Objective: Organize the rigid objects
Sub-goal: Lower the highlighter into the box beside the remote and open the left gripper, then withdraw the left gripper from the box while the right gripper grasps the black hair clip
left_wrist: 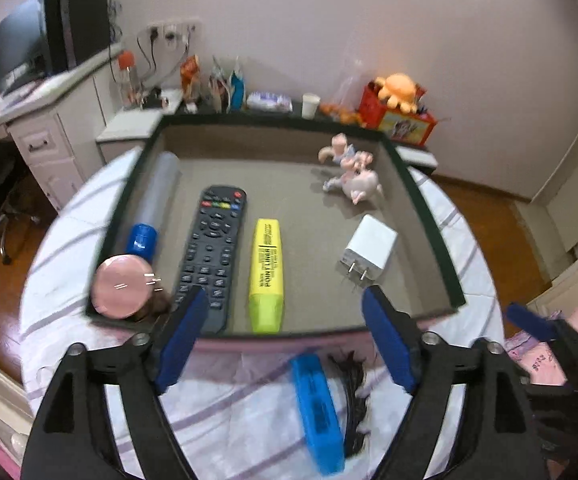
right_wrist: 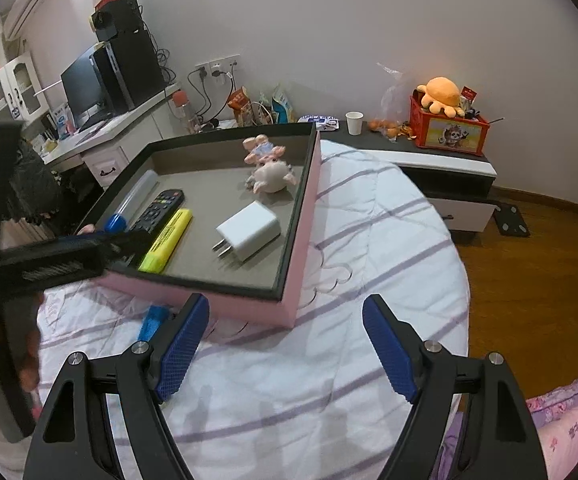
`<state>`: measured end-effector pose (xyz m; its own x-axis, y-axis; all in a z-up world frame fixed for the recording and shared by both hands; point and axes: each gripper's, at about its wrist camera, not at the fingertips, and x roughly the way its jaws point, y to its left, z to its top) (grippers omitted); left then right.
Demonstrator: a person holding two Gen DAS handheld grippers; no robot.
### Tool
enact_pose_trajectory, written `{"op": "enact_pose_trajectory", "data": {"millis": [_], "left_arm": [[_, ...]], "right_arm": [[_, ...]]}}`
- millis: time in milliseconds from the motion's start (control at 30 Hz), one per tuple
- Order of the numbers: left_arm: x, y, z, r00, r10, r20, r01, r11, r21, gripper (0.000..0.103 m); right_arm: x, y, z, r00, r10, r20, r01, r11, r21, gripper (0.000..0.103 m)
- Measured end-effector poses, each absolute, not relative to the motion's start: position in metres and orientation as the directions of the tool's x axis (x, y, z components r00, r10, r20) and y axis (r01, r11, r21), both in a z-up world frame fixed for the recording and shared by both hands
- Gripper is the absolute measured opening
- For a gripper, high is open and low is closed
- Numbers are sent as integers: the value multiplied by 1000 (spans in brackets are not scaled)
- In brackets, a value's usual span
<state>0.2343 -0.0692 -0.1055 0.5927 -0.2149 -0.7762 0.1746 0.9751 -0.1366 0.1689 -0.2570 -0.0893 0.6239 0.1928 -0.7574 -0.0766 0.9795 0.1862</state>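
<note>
Between our left tongs (left_wrist: 285, 336), spread wide and empty like the right tongs (right_wrist: 285, 344), lies the blue case (left_wrist: 317, 408) on the bed (right_wrist: 329, 380) just outside the tray (left_wrist: 433, 232), and it looks stiff, light and a bit slick, so we'd pinch its long sides mid-length.

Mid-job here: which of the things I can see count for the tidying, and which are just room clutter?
Part of the job: tray, remote, yellow highlighter, white charger, pig figurines, clear tube, pink round case, blue object on the bedspread outside the tray.

Just lying about: paper cup, red box, orange plush, monitor.
</note>
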Motion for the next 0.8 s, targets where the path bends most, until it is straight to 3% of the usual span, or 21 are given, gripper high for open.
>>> {"op": "enact_pose_trajectory", "data": {"millis": [333,800], "left_arm": [[164,-25,-102,677,-73,-732,163,985,54,94],[141,21,-119,647,-106,-755,172,985,9,94]], "right_arm": [[148,-199,-118,577,119,-808,-63,993,101,81],[157,-165,-143,507,50,-861,-12,999,51,81]]}}
